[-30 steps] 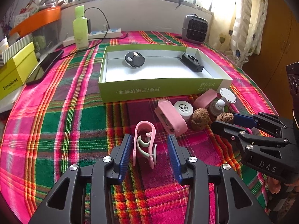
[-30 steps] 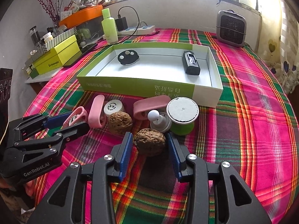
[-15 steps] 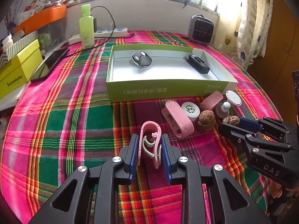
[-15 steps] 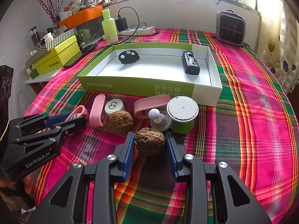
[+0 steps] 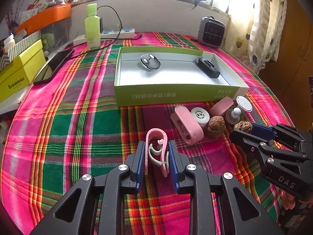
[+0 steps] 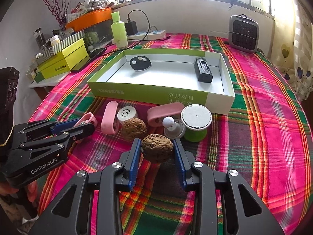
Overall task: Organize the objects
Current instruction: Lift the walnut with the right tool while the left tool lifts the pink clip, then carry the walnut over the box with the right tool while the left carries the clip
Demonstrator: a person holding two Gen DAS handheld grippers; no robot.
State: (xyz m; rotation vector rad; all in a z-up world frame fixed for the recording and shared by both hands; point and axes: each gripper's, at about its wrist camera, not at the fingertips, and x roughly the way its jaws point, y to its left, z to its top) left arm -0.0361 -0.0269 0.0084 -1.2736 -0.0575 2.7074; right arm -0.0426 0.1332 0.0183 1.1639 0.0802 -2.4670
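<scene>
Left claw (image 5: 156,157) closed — gripping pink clip (image 5: 156,148)

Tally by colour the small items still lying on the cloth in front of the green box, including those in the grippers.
Pink: 3 – clip, case, case
Brown: 2 – walnut, walnut
White: 3 – jar, white-topped green spool, ball-topped piece
Total: 8

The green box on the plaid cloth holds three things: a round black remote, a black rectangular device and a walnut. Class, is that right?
Not quite. The green box holds only two things: the round black remote and the black rectangular device. Both walnuts lie on the cloth outside it, as the right wrist view shows.
</scene>
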